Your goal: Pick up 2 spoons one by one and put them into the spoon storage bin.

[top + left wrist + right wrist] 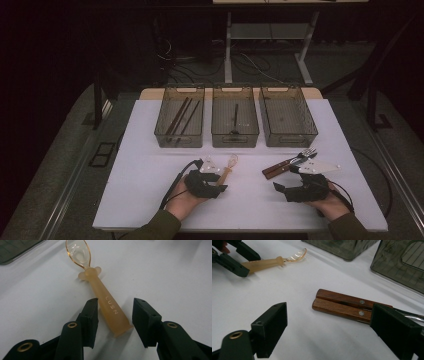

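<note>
**A:** Which step is this, would you say?

**B:** The pick-up of the spoon. The left gripper (pixel 113 312) has its jaws set either side of the amber spoon (pixel 106 300), down on the white table (pixel 150 200). One jaw looks to be touching the handle's side, the other stands off with a gap, so they're spread around it and not yet pinching.

**A:** And where does the spoon lie relative to those jaws?

**B:** Handle end between them, the clear bowl pointing away beyond the tips, toward the bins.

**A:** The other hand?

**B:** The right gripper (pixel 329 325) rests with its jaws spread wide and nothing between them. The two wooden-handled pieces of cutlery (pixel 342 306) lie just ahead of it, handles side by side, near its far jaw.

**A:** What does the next move call for?

**B:** I'd judge a full squeeze on the handle, then a lift. The middle bin (pixel 235 137), straight ahead of the left gripper, seems to hold a similar utensil, so that's my guess for the drop. The left bin (pixel 179 137) holds chopsticks.
</note>
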{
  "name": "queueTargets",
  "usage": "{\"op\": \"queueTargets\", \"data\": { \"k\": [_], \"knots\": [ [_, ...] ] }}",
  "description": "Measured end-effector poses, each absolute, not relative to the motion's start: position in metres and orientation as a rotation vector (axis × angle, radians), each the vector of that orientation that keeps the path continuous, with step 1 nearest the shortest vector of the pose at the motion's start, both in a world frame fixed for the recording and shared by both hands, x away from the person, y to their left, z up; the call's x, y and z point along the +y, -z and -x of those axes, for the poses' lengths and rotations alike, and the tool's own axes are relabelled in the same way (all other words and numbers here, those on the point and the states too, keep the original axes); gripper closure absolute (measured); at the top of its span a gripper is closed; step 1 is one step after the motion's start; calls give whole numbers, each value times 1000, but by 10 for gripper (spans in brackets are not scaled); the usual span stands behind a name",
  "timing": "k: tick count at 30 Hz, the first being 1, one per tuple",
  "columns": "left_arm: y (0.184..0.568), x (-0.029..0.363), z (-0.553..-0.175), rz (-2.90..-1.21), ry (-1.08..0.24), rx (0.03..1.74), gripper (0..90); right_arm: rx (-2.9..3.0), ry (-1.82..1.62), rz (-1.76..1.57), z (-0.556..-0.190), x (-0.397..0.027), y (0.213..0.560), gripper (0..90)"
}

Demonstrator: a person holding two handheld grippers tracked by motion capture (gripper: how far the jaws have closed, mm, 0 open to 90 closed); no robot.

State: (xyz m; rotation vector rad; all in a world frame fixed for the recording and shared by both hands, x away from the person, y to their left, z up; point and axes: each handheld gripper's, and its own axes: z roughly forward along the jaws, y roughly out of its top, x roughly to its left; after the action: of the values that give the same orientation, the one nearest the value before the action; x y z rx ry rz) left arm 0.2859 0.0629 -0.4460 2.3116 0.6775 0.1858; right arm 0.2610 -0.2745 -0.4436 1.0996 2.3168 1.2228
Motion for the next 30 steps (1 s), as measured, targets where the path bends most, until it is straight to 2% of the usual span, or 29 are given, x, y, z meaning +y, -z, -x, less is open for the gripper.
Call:
{"op": "queueTargets", "data": {
  "k": [11,18,30],
  "knots": [
    [445,61,-286,-2340,-214,665,624,2319,-1217,-1099,-261,-274,444,141],
    [444,61,-287,-2326,-204,694,726,2321,-1213,-1097,-261,-274,444,141],
    [443,61,-289,-2321,-198,705,736,2322,-1218,-1096,-261,-274,444,141]
  ]
}}
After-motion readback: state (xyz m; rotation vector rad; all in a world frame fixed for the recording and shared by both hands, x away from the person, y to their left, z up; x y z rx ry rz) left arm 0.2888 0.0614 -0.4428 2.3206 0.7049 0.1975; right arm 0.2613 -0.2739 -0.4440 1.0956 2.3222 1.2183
